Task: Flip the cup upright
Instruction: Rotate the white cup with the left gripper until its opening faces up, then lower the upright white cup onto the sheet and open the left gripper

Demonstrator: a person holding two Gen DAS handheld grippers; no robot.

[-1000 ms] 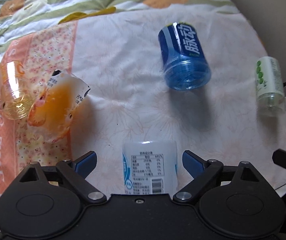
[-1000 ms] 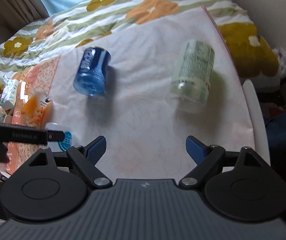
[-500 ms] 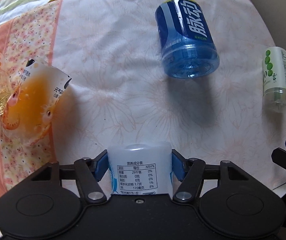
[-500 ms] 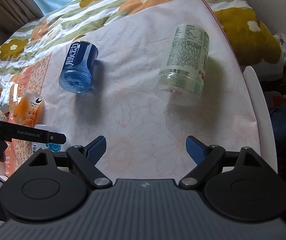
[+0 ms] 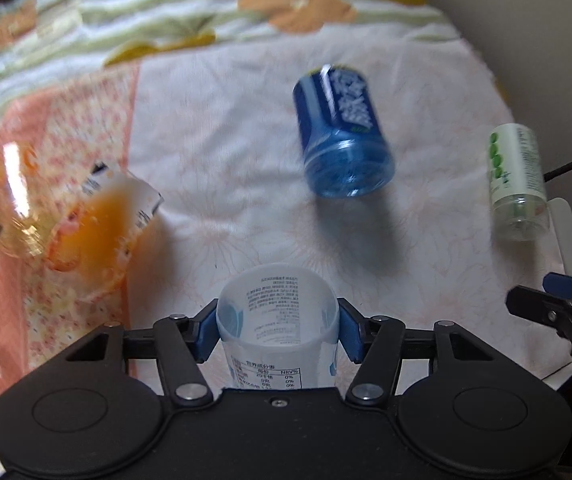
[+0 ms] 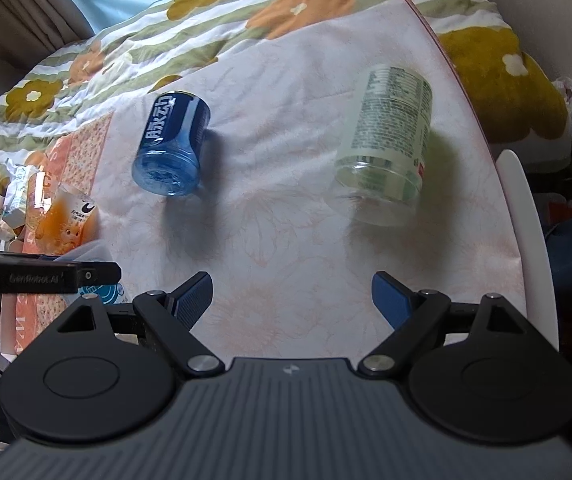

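The translucent white plastic cup with a printed nutrition label [image 5: 277,322] sits between the blue pads [image 5: 349,334] of our left tool [image 5: 277,334], which is clenched on its sides; its open mouth faces up toward the camera, above the pale floral cloth [image 5: 245,160]. Our right tool [image 6: 292,298] hangs released, its jaws spread wide over bare cloth. A blue plastic cup with white lettering [image 6: 171,146] and a clear cup with a green-and-white label [image 6: 386,148] lie on their sides, well apart. An orange-printed clear cup [image 5: 101,228] lies tipped at the left.
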